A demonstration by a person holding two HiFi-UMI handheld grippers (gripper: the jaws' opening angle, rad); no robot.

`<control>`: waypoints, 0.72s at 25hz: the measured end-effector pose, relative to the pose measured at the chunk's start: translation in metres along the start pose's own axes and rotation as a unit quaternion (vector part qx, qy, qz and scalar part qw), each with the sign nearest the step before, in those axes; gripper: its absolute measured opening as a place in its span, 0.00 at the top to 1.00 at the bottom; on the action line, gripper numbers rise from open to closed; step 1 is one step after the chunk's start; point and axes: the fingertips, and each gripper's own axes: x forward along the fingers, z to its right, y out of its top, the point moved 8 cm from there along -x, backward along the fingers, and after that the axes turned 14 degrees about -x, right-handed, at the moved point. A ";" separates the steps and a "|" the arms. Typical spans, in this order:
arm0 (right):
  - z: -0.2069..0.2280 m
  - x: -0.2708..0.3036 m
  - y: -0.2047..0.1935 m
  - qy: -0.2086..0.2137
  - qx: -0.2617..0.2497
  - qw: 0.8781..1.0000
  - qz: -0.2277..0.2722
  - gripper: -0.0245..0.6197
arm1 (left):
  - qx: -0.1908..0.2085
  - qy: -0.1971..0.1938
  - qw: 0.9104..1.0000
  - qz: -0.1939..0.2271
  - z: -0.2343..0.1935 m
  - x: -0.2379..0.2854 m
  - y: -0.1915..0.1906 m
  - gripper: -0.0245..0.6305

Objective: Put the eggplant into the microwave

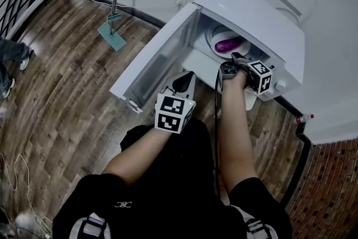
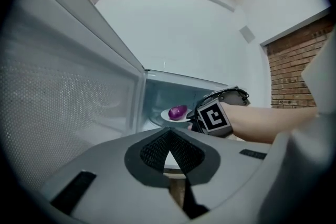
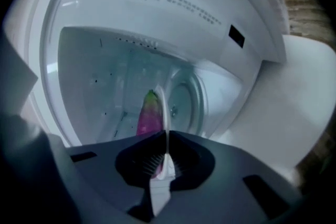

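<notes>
The purple eggplant lies on a white plate at the mouth of the white microwave, whose door hangs open to the left. My right gripper is shut on the plate's near rim. In the right gripper view the plate stands edge-on between the jaws, with the eggplant on its left face. My left gripper hovers by the door, shut and empty. From the left gripper view I see the eggplant and the right gripper ahead.
A round turntable sits inside the microwave cavity. The microwave rests on a white stand against a white wall. A mop leans at the back left on the wooden floor. Brick wall at the right; someone's shoe at far left.
</notes>
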 end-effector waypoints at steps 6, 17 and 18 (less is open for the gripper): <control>0.003 0.021 0.001 -0.017 0.006 1.000 -0.019 0.92 | -0.003 0.013 1.000 -0.002 -0.007 -0.011 -0.007 0.98; 0.003 0.037 0.002 -0.057 -0.068 0.996 -0.026 0.91 | 0.001 0.020 1.000 -0.005 -0.009 -0.016 -0.013 0.98; 0.002 0.037 0.003 -0.063 -0.077 0.995 -0.025 0.90 | 0.002 0.019 1.000 -0.007 -0.008 -0.016 -0.013 0.98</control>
